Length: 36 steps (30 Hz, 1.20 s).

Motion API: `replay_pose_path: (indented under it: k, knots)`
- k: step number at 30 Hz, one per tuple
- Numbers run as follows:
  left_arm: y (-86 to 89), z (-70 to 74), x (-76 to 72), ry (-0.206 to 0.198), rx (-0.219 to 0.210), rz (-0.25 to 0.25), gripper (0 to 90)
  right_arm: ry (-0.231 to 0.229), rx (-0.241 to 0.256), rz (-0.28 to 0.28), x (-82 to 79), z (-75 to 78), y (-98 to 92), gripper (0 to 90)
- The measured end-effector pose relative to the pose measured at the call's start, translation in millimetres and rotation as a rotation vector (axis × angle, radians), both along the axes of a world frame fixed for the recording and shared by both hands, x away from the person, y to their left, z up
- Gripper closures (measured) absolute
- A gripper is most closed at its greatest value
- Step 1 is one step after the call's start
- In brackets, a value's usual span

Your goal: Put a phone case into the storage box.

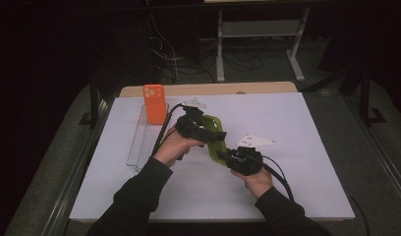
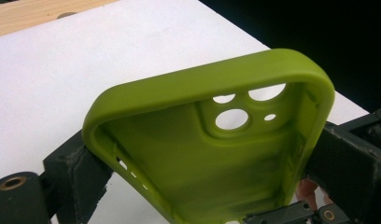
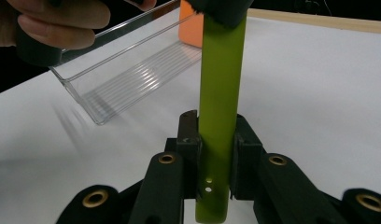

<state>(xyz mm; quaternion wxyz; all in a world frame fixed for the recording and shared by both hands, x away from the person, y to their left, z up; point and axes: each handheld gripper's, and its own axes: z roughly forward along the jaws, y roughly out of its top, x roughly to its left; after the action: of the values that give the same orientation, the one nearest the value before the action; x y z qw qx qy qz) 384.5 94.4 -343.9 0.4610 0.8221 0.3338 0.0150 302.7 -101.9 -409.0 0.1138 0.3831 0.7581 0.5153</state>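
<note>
Soft lime-green silicone phone case (image 1: 214, 138), held off the white table sheet (image 1: 287, 187) near the middle of the table, slightly left of centre, between both grippers. Judged light and floppy: thin rubbery walls, likely to bow or twist if squeezed hard or held at one end alone, grippy rather than slippery, not fragile. Best taken across the thicker rim or a short end, where the lip gives some stiffness, not across the thin back panel.

Left gripper (image 1: 201, 129) at the far end of the case, jaws closed across its width: in the left gripper view, one black pad (image 2: 79, 170) pressed against the left side wall and the other against the right wall, open hollow and camera cut-outs facing the lens. Right gripper (image 1: 233, 158) at the near end, jaws pinching the case through its thickness: in the right gripper view, green strip (image 3: 221, 107) standing edge-on and upright between the two pads (image 3: 188, 140), touching both, small port holes just above the lower end.

Clear plastic slotted tray (image 1: 145, 135) lying to the left, long side running near to far; orange phone case (image 1: 155, 103) standing at its far end. Green case well clear of the tray, not yet slotted.
</note>
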Motion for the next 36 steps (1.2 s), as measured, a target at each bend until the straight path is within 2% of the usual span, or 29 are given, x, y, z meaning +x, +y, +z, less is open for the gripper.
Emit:
replay_pose_path:
  k: [2,10,17,19,21,23,28,31,33,36]
  knots:
    - [0.5,0.1,0.6,-0.001,0.011,-0.007,8.1,0.003,-0.004,-0.001,0.1,-0.9,0.7,75.9]
    - [-0.9,0.3,0.6,0.003,-0.003,-0.013,12.2,0.015,-0.027,0.003,0.5,-4.8,4.0,75.9]
    - [-0.9,1.0,0.9,0.009,0.009,-0.030,13.8,0.023,-0.042,0.015,1.2,-6.9,6.4,74.7]
    - [-1.4,1.2,0.1,0.007,0.019,-0.041,14.8,0.028,-0.052,0.028,2.3,-8.0,7.4,66.7]
    - [-2.5,1.0,-0.7,0.000,0.036,-0.045,15.0,0.038,-0.069,0.034,4.2,-9.1,6.9,54.9]
    - [-1.3,1.2,0.1,-0.001,0.041,-0.048,15.1,0.053,-0.067,0.036,5.8,-9.2,4.6,52.2]
    - [2.7,5.7,2.3,-0.008,0.050,-0.038,15.2,0.086,-0.065,0.069,9.2,-6.7,-4.2,34.6]
    - [7.9,13.2,4.5,-0.025,0.061,-0.025,15.2,0.084,-0.102,0.077,7.6,-8.0,-13.9,23.8]
    - [11.6,18.0,6.0,-0.028,0.068,-0.017,15.2,0.109,-0.132,0.073,7.4,-8.3,-19.9,14.6]
    - [18.3,26.7,8.9,-0.040,0.075,0.004,15.2,0.111,-0.160,0.069,7.1,-10.9,-29.7,8.7]
